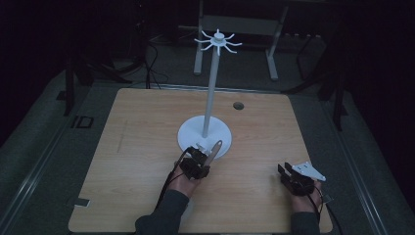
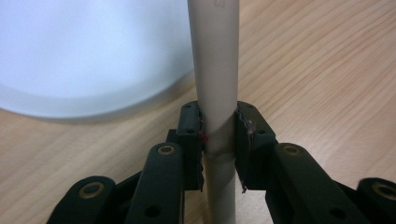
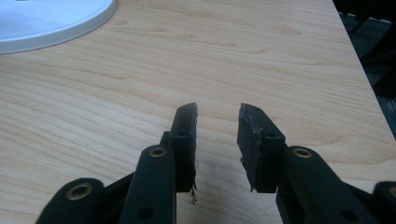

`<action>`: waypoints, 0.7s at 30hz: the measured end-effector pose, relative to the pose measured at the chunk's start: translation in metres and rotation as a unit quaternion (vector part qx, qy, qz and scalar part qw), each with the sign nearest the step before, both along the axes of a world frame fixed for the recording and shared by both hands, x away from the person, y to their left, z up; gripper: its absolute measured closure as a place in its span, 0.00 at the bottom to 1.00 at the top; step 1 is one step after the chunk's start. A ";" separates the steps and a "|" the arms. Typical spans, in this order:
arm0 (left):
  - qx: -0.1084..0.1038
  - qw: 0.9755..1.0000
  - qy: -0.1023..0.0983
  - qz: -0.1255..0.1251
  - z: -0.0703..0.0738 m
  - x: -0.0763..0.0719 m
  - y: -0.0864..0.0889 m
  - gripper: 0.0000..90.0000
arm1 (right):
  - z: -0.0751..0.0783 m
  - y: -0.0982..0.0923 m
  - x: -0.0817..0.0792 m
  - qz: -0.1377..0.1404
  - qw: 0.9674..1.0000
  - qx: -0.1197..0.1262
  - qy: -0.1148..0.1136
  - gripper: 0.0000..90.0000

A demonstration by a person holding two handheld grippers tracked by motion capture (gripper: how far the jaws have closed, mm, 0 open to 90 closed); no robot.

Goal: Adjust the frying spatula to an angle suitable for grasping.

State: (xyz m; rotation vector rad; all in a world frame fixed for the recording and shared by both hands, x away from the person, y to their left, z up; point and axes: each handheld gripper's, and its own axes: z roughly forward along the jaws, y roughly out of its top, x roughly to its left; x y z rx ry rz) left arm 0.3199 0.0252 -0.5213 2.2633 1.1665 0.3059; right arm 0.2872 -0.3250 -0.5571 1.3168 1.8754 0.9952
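One table, light wood, with one small dark hole near its far edge. One white stand on it: one round base, one tall pole, one hub on top with several short hooks, too small to count surely. Two grippers, one per hand. Left gripper sits at the near edge of the base and is clamped on one pale rod; the left gripper view shows both pads pressing the rod, which runs up between the jaws and tilts over the base rim. Right gripper rests on bare table near the front right, well apart from the stand, its jaws apart with nothing between them. One grey plate on top of the right gripper
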 end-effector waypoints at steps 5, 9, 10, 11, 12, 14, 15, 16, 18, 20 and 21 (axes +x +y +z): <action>-0.025 0.999 -0.030 0.002 0.013 -0.007 0.007 0.82 | 0.000 0.000 0.000 0.000 1.000 0.000 0.000 0.75; -0.054 0.997 -0.055 0.011 0.023 -0.012 0.013 0.83 | 0.000 0.001 0.000 0.000 1.000 -0.001 0.000 0.75; -0.061 0.996 -0.060 0.016 0.025 -0.013 0.014 0.83 | 0.000 0.001 0.000 0.001 1.000 -0.002 0.000 0.75; -0.063 0.996 -0.065 0.015 0.028 -0.013 0.015 0.83 | 0.000 0.001 0.000 0.001 1.000 -0.002 0.000 0.75; -0.070 0.995 -0.071 0.020 0.030 -0.013 0.016 0.83 | 0.000 0.001 0.000 0.001 1.000 -0.002 0.001 0.75; -0.076 0.994 -0.080 0.023 0.035 -0.014 0.018 0.83 | 0.000 0.001 0.000 0.001 1.000 -0.002 0.000 0.75; -0.080 0.993 -0.085 0.024 0.037 -0.014 0.019 0.83 | 0.000 0.001 0.000 0.001 1.000 -0.002 0.000 0.75; -0.084 0.992 -0.089 0.026 0.038 -0.014 0.020 0.83 | 0.000 0.001 0.000 0.001 1.000 -0.003 0.000 0.75; -0.092 0.991 -0.092 0.026 0.042 -0.014 0.022 0.83 | -0.001 0.001 0.000 0.002 1.000 -0.003 0.000 0.75; -0.095 0.991 -0.096 0.026 0.043 -0.014 0.022 0.83 | -0.001 0.001 0.000 0.001 1.000 -0.003 0.000 0.75; -0.098 0.990 -0.100 0.026 0.045 -0.014 0.023 0.83 | -0.001 0.001 0.000 0.001 1.000 -0.004 0.001 0.75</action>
